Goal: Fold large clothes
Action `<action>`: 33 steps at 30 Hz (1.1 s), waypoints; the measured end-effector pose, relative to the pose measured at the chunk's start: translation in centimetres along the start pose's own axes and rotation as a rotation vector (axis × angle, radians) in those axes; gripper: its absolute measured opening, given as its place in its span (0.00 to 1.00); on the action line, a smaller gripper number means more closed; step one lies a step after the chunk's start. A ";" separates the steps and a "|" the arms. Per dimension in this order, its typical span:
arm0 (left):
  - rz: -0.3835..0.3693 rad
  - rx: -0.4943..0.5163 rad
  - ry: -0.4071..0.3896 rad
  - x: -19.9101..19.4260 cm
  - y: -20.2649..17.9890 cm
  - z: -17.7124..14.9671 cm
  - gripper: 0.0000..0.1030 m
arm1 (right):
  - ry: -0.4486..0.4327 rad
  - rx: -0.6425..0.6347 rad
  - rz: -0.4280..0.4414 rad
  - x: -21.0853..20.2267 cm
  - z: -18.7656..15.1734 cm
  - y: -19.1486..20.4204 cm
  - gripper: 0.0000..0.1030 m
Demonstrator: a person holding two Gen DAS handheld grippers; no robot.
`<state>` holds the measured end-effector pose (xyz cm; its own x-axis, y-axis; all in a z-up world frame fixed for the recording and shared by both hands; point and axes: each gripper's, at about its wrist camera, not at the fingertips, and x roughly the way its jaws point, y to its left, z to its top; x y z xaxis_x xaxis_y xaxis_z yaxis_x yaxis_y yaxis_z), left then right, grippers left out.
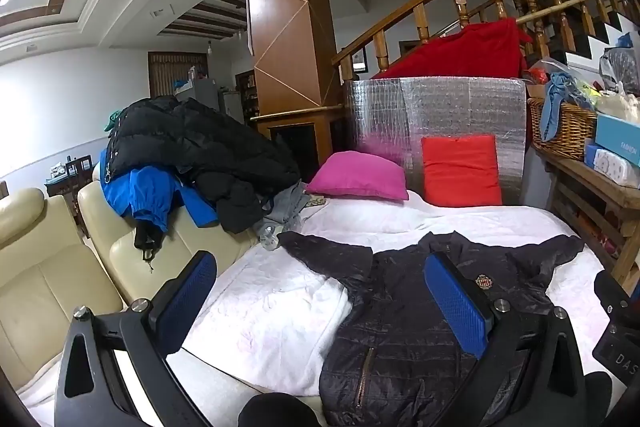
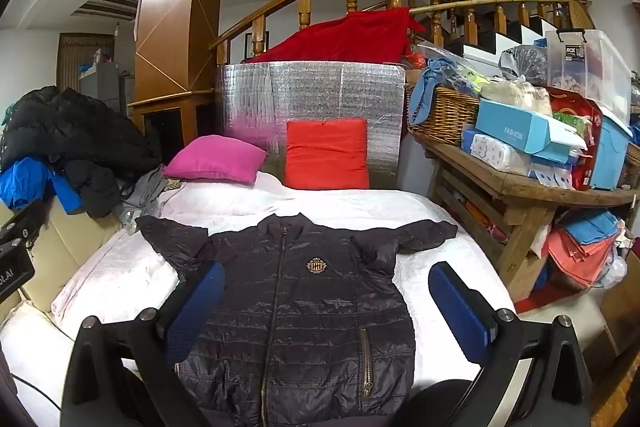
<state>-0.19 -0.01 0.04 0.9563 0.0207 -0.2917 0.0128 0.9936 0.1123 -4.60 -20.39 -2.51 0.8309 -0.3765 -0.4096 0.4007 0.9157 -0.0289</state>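
Dark navy quilted puffer jacket (image 2: 304, 307) lies flat, front up, on the white-sheeted bed (image 2: 440, 219), zipped closed, gold crest badge (image 2: 316, 265) on chest. Both sleeves spread out toward the bed's left and right edges; hem at the near edge, collar pointing to the far edge.

Left claw (image 1: 324, 301): spread wide, nothing between the blue pads, hovering above the jacket's left side near the near-left corner of the bed. Right claw (image 2: 330, 311): also spread wide, holding nothing, hovering over the jacket's lower half, centred on the zip.

At the far edge: magenta cushion (image 2: 216, 159) lying flat, red cushion (image 2: 327, 155) upright against a silver foil insulation panel (image 2: 312, 91). Pile of black and blue coats (image 1: 188, 155) on the cream leather sofa (image 1: 48, 267), just beside the bed's left edge. Cluttered wooden desk (image 2: 520, 183) beside the right edge, wicker basket (image 2: 444, 115) on it.
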 end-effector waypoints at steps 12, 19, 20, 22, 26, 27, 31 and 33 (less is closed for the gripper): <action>-0.004 0.001 -0.002 0.0 0.3 -0.2 1.00 | 0.002 -0.001 0.001 -0.1 -0.1 0.2 1.00; -0.006 0.001 -0.002 0.0 0.3 -0.4 1.00 | 0.005 0.000 0.001 -0.2 -0.2 0.1 1.00; -0.007 0.001 -0.002 0.0 0.3 -0.5 1.00 | 0.005 0.000 0.000 -0.2 -0.2 0.1 1.00; -0.009 0.000 -0.002 0.0 0.4 -0.5 1.00 | 0.005 0.001 0.002 -0.2 -0.2 0.1 1.00; -0.009 0.004 -0.001 0.0 0.3 -0.5 1.00 | 0.004 0.001 0.000 -0.2 -0.2 0.2 1.00; -0.009 0.004 -0.001 0.0 0.3 -0.5 1.00 | 0.005 0.000 0.001 -0.2 -0.2 0.1 1.00; -0.010 0.006 -0.001 0.0 0.2 -0.4 1.00 | 0.005 0.001 0.002 -0.2 -0.2 0.2 1.00; -0.010 0.006 0.000 0.0 0.1 -0.4 1.00 | 0.005 0.001 0.002 -0.2 -0.2 0.1 1.00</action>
<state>-0.25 0.17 -0.31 0.9562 0.0106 -0.2925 0.0243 0.9930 0.1152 -4.79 -20.21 -2.61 0.8299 -0.3737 -0.4144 0.3993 0.9164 -0.0268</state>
